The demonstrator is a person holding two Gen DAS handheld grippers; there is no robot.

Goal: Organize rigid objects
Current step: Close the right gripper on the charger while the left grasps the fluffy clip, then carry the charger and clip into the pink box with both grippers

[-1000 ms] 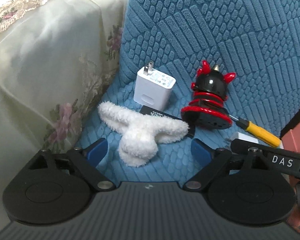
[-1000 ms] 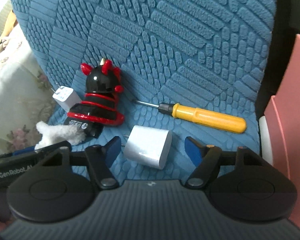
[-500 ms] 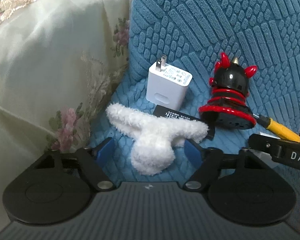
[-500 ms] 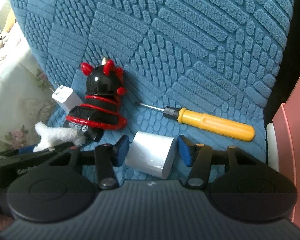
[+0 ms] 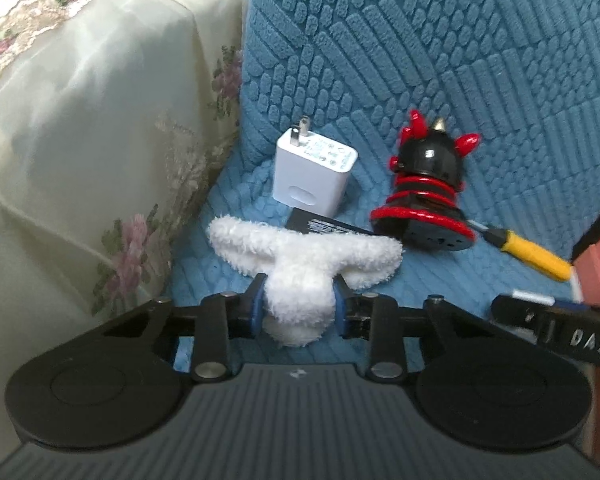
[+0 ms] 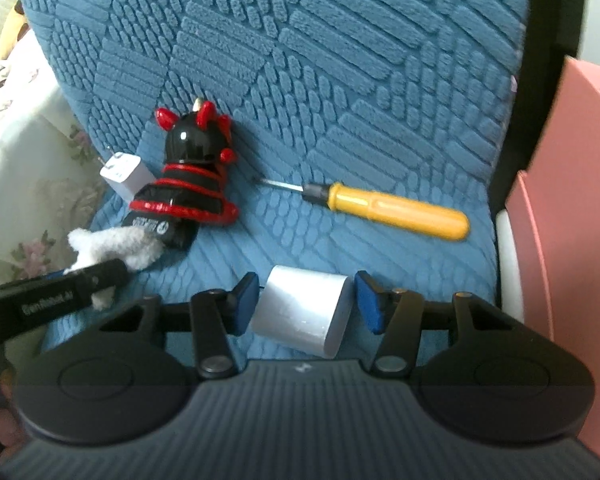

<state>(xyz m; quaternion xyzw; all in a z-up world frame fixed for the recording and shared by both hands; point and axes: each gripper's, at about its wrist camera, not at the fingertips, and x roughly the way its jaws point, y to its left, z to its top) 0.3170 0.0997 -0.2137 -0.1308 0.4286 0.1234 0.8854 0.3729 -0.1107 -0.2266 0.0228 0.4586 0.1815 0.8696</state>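
Observation:
On a blue textured seat, my left gripper point(image 5: 299, 304) is shut on a white fluffy piece point(image 5: 300, 268), its pads pressing both sides. Behind it lie a black flat block point(image 5: 324, 227), a white plug charger point(image 5: 314, 176), a black-and-red horned figurine point(image 5: 428, 192) and a yellow-handled screwdriver point(image 5: 528, 254). My right gripper point(image 6: 306, 300) straddles a white rounded adapter point(image 6: 302, 312), with small gaps at both pads. The figurine point(image 6: 192, 168), the screwdriver point(image 6: 396, 210), the charger point(image 6: 124, 174) and the fluffy piece point(image 6: 116, 246) also show in the right wrist view.
A floral cream cloth point(image 5: 80, 140) drapes at the left of the seat. The blue backrest point(image 6: 340, 60) rises behind the objects. A pink box point(image 6: 572, 200) stands at the right edge. The left gripper's body point(image 6: 52, 300) crosses the right view's lower left.
My left gripper moved forward and closed on the fluffy piece. My right gripper narrowed around the white adapter and moved slightly forward.

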